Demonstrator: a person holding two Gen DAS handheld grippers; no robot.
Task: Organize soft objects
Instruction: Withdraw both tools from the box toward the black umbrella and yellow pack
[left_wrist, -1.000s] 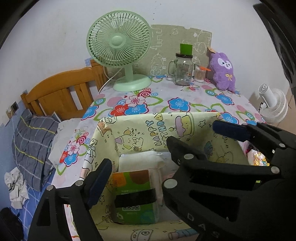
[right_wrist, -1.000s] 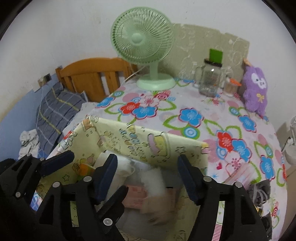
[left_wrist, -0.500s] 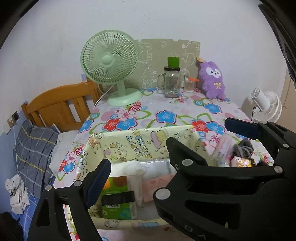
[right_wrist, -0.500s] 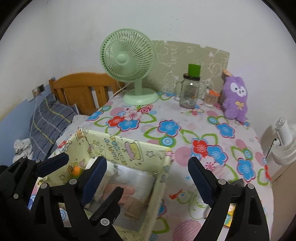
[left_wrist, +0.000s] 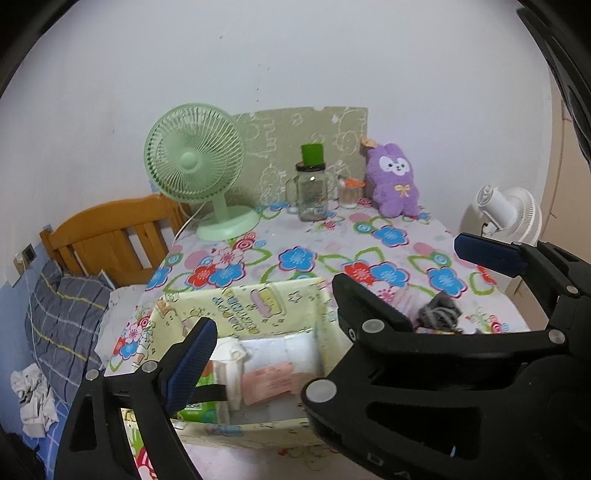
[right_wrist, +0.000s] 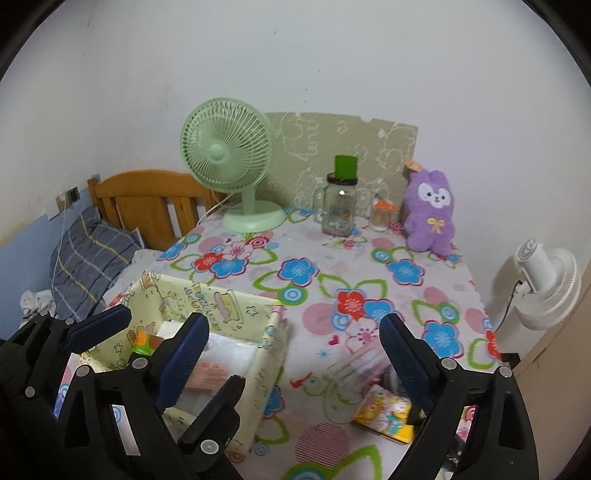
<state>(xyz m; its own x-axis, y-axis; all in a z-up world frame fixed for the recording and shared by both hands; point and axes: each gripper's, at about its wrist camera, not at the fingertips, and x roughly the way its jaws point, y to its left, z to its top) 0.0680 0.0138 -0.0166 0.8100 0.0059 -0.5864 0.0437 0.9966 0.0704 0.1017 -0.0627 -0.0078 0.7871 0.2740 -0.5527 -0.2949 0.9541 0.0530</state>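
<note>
Both tools empty and spread wide: left tool hangs above the yellow cartoon-print storage box, right tool sits over the gap between box and loose pile. Box already holds a green tissue pack, white soft packs and a pink packet. Still out on the floral counter: clear-wrapped pack, yellow snack-like packet, grey cloth bundle. Risks, my guess: the clear wrap is slick and may slip a pinch; the box wall is floppy, so a descending tool could fold it or shove the box toward the counter edge; the two tools are close and may collide.
</note>
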